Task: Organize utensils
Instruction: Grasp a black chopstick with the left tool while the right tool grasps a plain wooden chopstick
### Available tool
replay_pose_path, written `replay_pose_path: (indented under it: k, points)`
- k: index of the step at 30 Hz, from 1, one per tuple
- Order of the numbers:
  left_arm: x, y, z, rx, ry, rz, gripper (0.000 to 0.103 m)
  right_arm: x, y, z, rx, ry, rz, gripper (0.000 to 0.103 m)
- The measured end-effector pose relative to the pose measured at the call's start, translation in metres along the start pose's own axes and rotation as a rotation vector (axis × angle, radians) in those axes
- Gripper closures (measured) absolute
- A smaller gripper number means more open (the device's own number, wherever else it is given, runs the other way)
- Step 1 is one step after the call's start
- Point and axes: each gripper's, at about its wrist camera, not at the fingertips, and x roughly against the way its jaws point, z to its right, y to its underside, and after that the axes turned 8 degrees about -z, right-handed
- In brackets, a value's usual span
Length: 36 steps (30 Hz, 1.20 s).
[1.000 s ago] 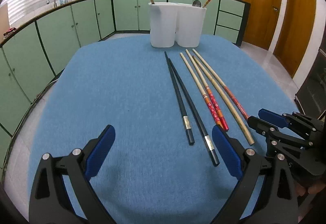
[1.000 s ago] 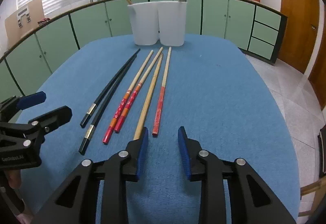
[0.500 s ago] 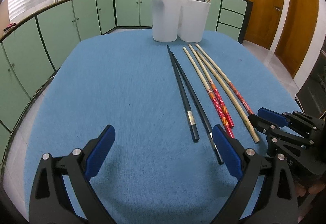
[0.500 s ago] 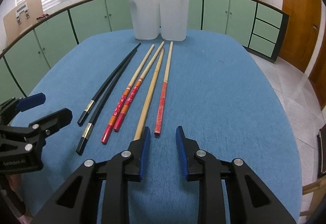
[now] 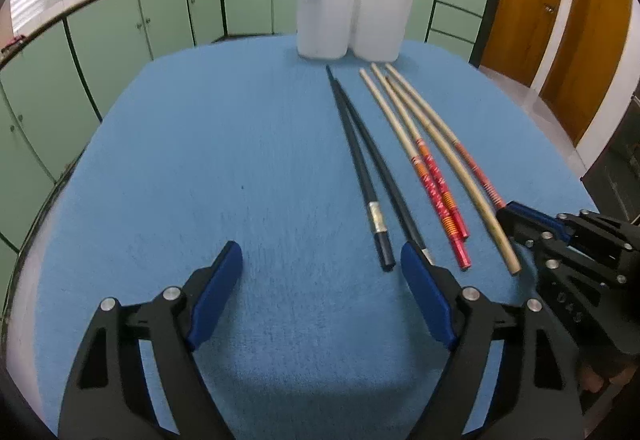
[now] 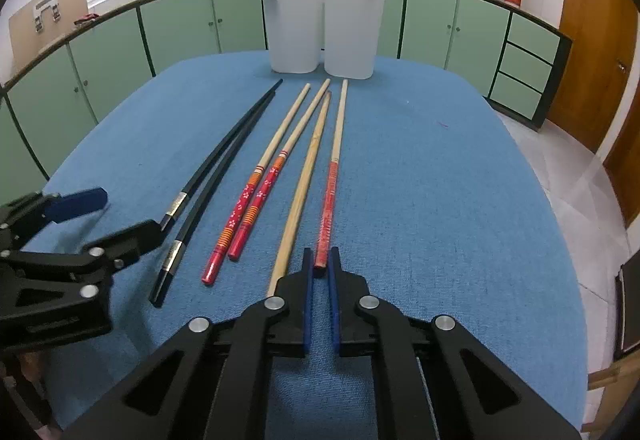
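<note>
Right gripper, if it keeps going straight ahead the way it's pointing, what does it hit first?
Most likely the red-handled chopstick: its near end lies just ahead of the right gripper, in line with the narrow gap between the fingers. Height above the table is unclear.

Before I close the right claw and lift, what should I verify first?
1. Right claw lined up on the red-handled chopstick: ok, the stick's near end sits between the fingertips.
2. Clamped on it: not ok, a narrow gap shows between the pads.
3. Neighbour out of the bite: not ok, the plain bamboo chopstick ends right against one finger.
4. Left claw out of the way: ok, open wide, off by the black chopsticks.
5. White holder upright at the far end of the table: ok.
6. Room in its compartments: cannot tell, only a stick pokes out of each.
</note>
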Motion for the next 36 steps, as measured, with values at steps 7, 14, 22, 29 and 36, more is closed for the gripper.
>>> replay_pose_path:
  k: [7,14,22,29,36]
  points:
    - [-0.006,-0.003,0.006,-0.012,-0.019,-0.018,0.024,0.0,0.0,0.001,-0.014,-0.019,0.0,0.096]
    - [-0.007,-0.005,0.015,-0.018,-0.033,-0.015,0.043,-0.002,-0.001,0.003,-0.021,-0.028,-0.003,0.096]
    - [-0.004,-0.005,0.029,-0.051,-0.008,-0.001,0.096,-0.001,0.0,0.004,-0.022,-0.027,-0.002,0.097]
    - [-0.002,-0.005,0.028,-0.031,-0.007,0.006,0.097,-0.001,-0.001,0.006,-0.043,-0.04,0.0,0.097]
    - [0.019,-0.002,0.026,-0.049,-0.036,0.063,0.097,0.01,-0.005,0.016,-0.079,-0.043,0.027,0.097]
